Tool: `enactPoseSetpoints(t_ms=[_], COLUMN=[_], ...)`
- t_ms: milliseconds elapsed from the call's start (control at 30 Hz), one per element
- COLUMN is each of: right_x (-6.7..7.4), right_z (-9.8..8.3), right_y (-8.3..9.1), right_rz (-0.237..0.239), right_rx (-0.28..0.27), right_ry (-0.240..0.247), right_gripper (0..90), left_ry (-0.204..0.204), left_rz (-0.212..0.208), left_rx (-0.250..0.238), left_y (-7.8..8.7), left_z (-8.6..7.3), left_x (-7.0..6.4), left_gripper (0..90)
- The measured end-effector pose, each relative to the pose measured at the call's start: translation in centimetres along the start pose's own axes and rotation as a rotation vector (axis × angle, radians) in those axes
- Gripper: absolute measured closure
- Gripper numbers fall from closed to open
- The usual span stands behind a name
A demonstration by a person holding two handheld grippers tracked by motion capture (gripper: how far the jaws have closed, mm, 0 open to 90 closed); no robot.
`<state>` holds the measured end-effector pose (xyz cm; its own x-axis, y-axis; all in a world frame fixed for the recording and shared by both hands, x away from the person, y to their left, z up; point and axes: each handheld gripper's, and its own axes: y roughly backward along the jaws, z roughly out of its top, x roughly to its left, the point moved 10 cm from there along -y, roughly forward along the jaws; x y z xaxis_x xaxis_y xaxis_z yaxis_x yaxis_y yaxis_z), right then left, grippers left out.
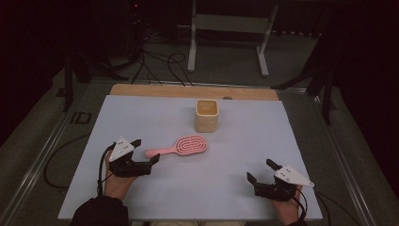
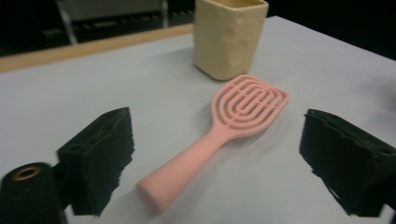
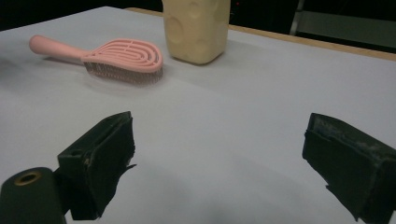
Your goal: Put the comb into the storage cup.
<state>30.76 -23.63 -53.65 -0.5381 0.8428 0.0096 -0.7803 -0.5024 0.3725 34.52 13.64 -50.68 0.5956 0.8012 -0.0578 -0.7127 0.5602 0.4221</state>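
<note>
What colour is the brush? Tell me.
Pink all over, handle and head; the brush shows best in the left gripper view.

The work surface is a pale grey-white table top (image 1: 141, 117) occupying the centre of the frame, with a bare wooden strip (image 1: 188, 91) along its far edge. Metal rails (image 1: 44, 150) border the table at lower left and at right. Beyond, in the upper centre, the grey floor (image 1: 226, 61) carries loose black cables (image 1: 160, 63). A white metal frame stand (image 1: 230, 28) is positioned at upper centre-right. Dark tripod-like legs (image 1: 324, 84) appear at right, and others at left. The surrounding room is unlit and black; illumination falls on the table alone.
</note>
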Motion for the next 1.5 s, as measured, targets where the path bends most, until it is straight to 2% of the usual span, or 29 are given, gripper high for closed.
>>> enactPoseSetpoints(t_ms=[67,100,133,333,567,633,667,800,933,1367,1500], right_x=[0.0,0.0,0.1,0.1,0.4,0.5,0.6,0.7,0.9,0.7,0.8], right_z=[0.0,0.0,0.0,0.1,0.2,0.3,0.4,0.4,0.5,0.7,0.7], right_y=[0.0,0.0,0.0,0.0,0.0,0.0,0.0,-0.1,-0.3,-0.3,-0.3], right_rz=[0.0,0.0,0.005,0.007,0.018,0.025,0.027,0.033,0.039,0.032,0.031], right_rx=[0.0,0.0,-0.002,-0.006,-0.013,-0.017,-0.019,-0.018,-0.021,-0.031,-0.03], right_ry=[0.001,0.001,0.003,0.002,0.009,0.009,0.013,0.021,0.031,0.034,0.034], right_gripper=[8.9,8.9,8.9,8.9,8.9,8.8,8.8,8.8,8.8,8.9,8.9], left_ry=[-0.019,-0.019,-0.023,-0.003,-0.015,-0.006,0.006,0.033,0.035,0.016,0.014], left_rz=[0.039,0.039,0.076,0.105,0.127,0.13,0.145,0.144,0.139,0.129,0.111], left_rx=[-0.019,-0.019,-0.025,-0.027,-0.033,-0.035,-0.036,-0.052,-0.061,-0.066,-0.069], left_y=[0.6,0.6,1.6,3.0,4.0,4.2,4.4,4.6,4.8,4.5,4.4], left_z=[-0.3,-0.3,-1.2,-2.7,-4.0,-4.4,-4.8,-5.0,-5.0,-4.8,-4.5], left_x=[0.5,0.5,1.3,2.4,2.6,2.8,3.2,3.7,3.9,3.9,3.5], left_gripper=[5.2,2.8,0.5,0.2,0.2,0.2,0.2,0.2,0.2,0.2,0.2])
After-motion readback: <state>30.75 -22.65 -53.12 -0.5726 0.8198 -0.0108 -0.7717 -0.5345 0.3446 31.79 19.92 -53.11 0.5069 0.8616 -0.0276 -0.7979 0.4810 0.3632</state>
